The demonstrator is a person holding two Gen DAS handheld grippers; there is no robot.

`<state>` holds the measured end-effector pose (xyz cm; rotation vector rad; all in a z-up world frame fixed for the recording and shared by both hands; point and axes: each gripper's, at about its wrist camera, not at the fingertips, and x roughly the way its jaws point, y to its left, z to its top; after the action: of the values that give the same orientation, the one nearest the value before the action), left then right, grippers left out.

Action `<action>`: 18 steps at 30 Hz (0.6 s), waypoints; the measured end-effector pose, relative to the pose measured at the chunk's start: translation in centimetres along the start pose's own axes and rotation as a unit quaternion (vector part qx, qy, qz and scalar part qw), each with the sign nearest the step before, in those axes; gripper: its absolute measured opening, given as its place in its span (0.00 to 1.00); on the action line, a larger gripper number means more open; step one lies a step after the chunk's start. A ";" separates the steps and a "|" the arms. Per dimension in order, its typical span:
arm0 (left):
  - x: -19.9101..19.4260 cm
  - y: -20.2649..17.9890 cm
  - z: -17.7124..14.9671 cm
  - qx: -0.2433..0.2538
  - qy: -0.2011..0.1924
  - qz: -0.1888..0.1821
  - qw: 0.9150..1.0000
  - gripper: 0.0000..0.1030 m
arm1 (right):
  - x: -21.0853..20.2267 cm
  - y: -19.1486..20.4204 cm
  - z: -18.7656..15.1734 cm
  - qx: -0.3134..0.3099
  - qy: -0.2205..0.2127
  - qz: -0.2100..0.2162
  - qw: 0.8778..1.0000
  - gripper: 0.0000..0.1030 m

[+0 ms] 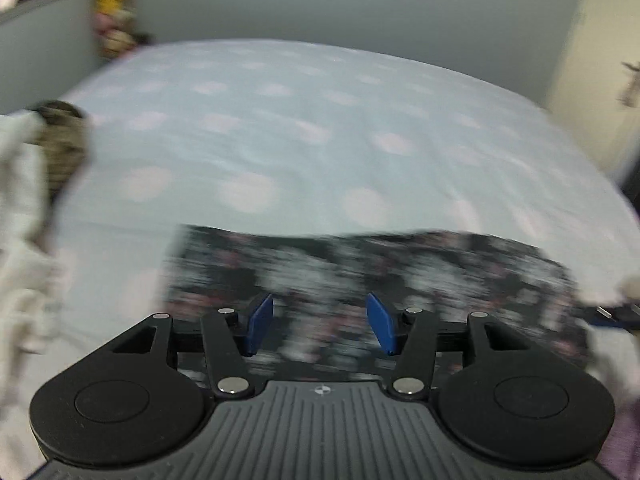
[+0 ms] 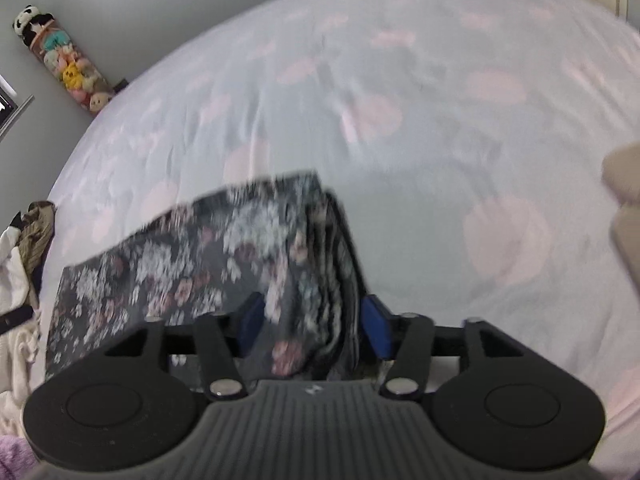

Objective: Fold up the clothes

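The left claw (image 1: 320, 328) stands open over the folded floral garment (image 1: 360, 272), nothing between its blue pads. The right claw (image 2: 312, 324) is open too — the garment's stacked right edge lies between its pads, apparently unpressed. The garment rests near on the spotted bed sheet (image 2: 400, 100), a heap of pale clothes (image 1: 20, 240) at far left.

The left wrist view is smeared by motion: the dark floral garment (image 1: 360, 268) shows only streaks, its pattern and folds unreadable, and its near part lies hidden behind the left tool (image 1: 320, 322). A pale cloth heap (image 1: 20, 220) is cut off by the left edge. In the right wrist view, a beige object (image 2: 624, 200) leaves the right edge, unidentifiable.
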<state>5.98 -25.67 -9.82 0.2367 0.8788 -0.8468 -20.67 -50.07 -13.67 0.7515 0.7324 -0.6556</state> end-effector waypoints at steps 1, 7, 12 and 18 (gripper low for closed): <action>0.6 -0.8 -0.3 0.009 0.005 -0.015 1.000 0.49 | -0.1 0.0 0.2 -0.003 -0.005 -0.001 1.000 0.59; 3.6 -3.2 -2.0 0.048 0.047 -0.026 0.997 0.44 | 1.8 -0.6 0.8 0.026 0.030 -0.004 0.999 0.67; 5.8 -3.4 -3.2 0.055 0.087 -0.013 0.995 0.44 | 4.1 -1.5 -0.7 0.040 0.044 0.018 0.998 0.67; 7.5 -4.1 -4.8 0.082 0.111 0.010 0.990 0.43 | 4.7 -2.0 -1.2 0.058 0.040 0.030 0.997 0.70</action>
<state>2.78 -30.10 -17.90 0.4901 1.0119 -0.8853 -19.89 -51.50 -18.65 0.9070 0.7465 -0.6190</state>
